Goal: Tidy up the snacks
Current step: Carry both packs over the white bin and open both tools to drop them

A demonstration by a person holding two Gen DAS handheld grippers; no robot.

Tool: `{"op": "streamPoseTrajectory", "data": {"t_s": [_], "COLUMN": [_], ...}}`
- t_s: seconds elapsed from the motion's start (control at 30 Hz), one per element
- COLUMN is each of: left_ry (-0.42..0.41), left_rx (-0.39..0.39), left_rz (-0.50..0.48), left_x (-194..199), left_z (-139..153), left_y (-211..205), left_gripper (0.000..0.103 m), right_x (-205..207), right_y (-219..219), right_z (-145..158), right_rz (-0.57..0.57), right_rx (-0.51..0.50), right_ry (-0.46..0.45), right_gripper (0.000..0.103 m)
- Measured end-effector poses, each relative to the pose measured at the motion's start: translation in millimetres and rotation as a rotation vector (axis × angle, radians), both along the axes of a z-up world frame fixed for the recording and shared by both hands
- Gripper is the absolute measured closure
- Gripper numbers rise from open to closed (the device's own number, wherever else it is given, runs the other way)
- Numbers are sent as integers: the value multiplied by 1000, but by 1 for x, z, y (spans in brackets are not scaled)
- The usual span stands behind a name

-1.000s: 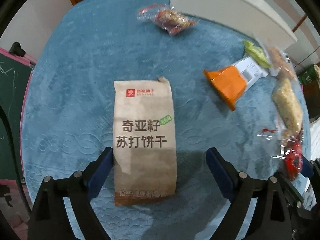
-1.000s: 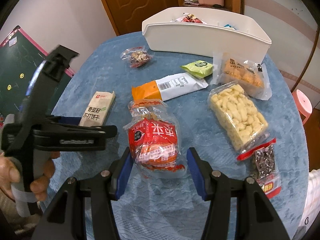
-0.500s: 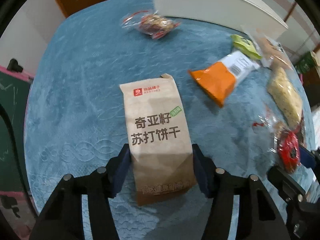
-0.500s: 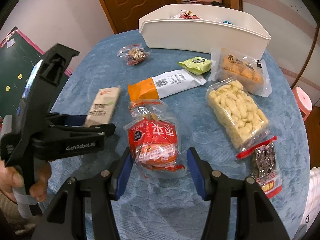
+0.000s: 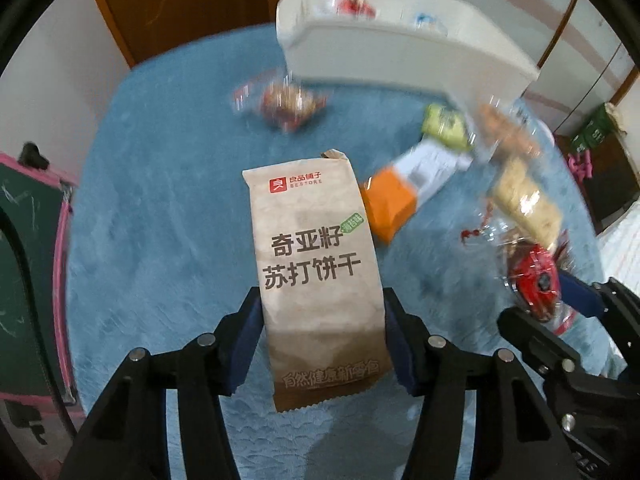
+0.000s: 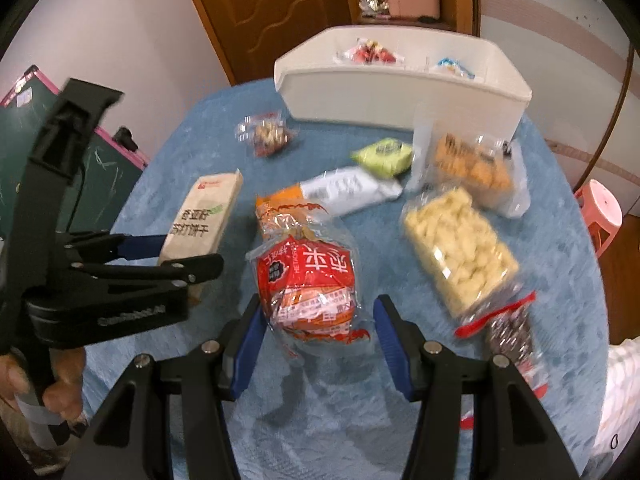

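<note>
My left gripper (image 5: 320,332) is shut on a brown paper cracker pack (image 5: 316,276) and holds it lifted above the blue tablecloth (image 5: 160,216); the pack also shows in the right wrist view (image 6: 204,216). My right gripper (image 6: 318,340) is shut on a clear bag with a red snack pack (image 6: 308,284) inside and holds it off the table. The white storage bin (image 6: 404,92) stands at the far side of the table, with a few small snacks inside.
On the cloth lie an orange-and-white pack (image 6: 336,192), a green pack (image 6: 384,156), a small nut bag (image 6: 266,136), a bag of brown cookies (image 6: 472,168), a bag of yellow puffs (image 6: 456,248) and a dark snack bag (image 6: 512,336). A pink stool (image 6: 600,208) stands right.
My left gripper closed on the cracker pack and lifted it toward the bin. My right gripper lifted the red snack bag off the table.
</note>
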State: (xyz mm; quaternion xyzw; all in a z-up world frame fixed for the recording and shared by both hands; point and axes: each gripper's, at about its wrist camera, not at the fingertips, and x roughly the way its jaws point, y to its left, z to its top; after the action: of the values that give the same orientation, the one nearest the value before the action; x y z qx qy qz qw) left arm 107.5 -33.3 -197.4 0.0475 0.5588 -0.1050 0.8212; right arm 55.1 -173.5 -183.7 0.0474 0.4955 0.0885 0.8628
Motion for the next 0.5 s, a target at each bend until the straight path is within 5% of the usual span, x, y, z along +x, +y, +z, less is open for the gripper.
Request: {"op": "streamPoseTrajectory", "data": {"t_s": [0.5], "left_ry": [-341], "left_rx": [13], "left_rz": [-71], "left_x": [67], "left_z": [164], "left_y": [-49], "left_gripper": [47], "right_x": [72], "right_y": [-44], "right_z": [143], "right_rz": [-88], "right_rx": [-68], "right_ry": [-284], "right_gripper": [48]}}
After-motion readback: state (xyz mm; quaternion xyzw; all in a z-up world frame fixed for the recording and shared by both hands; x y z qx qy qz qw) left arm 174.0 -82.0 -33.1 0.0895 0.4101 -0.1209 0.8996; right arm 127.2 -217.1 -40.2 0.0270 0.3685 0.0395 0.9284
